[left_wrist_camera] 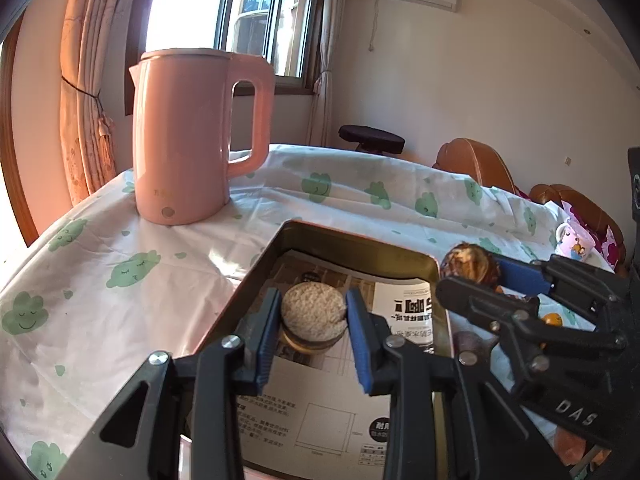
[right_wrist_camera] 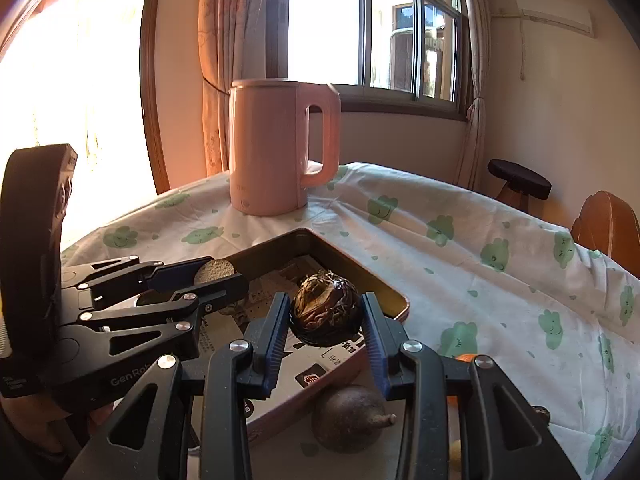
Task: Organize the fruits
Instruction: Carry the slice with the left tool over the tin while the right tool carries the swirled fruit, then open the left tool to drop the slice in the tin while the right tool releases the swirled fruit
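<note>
My left gripper (left_wrist_camera: 313, 304) is shut on a round fruit (left_wrist_camera: 314, 320) with a rough beige top and a brown underside. It hangs over the paper-lined metal tray (left_wrist_camera: 360, 245). My right gripper (right_wrist_camera: 326, 310) is shut on a dark brown, streaked round fruit (right_wrist_camera: 324, 316) over the tray's (right_wrist_camera: 354, 266) near right part. Each view shows the other tool: the right gripper (left_wrist_camera: 470, 278) with its dark fruit (left_wrist_camera: 472, 262) beside the tray's right rim, and the left gripper (right_wrist_camera: 226, 274) with the beige fruit (right_wrist_camera: 214, 271) at the left.
A pink kettle (left_wrist_camera: 188, 136) stands behind the tray on the cloud-print cloth. A dark fruit with a stem (right_wrist_camera: 348, 420) and an orange fruit (right_wrist_camera: 466, 358) lie on the cloth near the tray. A cartoon cup (left_wrist_camera: 574, 242) and wooden chairs (right_wrist_camera: 608, 224) are at the right.
</note>
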Tool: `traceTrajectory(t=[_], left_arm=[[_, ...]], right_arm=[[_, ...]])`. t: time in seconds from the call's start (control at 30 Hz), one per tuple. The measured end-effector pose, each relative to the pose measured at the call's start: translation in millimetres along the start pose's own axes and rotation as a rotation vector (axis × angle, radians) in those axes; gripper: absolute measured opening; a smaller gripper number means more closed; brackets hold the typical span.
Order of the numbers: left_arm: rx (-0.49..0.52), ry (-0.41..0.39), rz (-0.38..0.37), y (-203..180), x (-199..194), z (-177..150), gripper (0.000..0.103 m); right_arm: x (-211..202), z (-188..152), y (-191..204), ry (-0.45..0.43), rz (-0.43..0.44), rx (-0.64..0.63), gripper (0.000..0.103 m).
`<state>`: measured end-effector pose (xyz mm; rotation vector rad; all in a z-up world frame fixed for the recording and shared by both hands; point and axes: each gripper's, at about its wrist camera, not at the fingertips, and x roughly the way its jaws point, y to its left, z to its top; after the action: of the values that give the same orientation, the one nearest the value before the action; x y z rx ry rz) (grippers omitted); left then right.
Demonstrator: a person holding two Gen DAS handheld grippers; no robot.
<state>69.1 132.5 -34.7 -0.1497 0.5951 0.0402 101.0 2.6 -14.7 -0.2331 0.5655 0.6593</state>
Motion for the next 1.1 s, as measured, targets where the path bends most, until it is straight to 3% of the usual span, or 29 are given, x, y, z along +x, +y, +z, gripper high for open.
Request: traceTrajectory(t=[0.5,0.57,0.67,0.7,0.73,0.8,0.93,1.1], left_arm=[[0.011,0.065,0.028,10,31,5,0.035],[0.004,0.056,0.036,11,29,4,0.04],[-0.009,0.026,0.022,13,19,3,0.061],[-0.009,0.013,0.019,13,14,3,0.073],[-0.002,-0.005,0.03,11,9,2,0.082],[0.016,-0.048,0.042,7,-3,-1,0.09],[-0.004,-0.076,0.009,4,-16,-7,0.094],[-0.007,-0.082,-0.008,-7,-20,-12,0.094]], right_arm=[[39,1,5,0.08,-0.003,0.001,0.039],[39,0,4,0.085,0.005,0.004,0.044],[28,0,-1,0.059,-0.02,0.007,0.06],[22,-1,-4,0.05,-0.011,0.012,0.065],[13,-4,-8,0.037,-0.005,0.02,0.066],[-3,-8,-15,0.016,-0.016,0.02,0.067],[-35,-23,-30,-0.005,-0.04,0.017,0.073],[-40,-43,-34,0.054,-0.028,-0.021,0.074]])
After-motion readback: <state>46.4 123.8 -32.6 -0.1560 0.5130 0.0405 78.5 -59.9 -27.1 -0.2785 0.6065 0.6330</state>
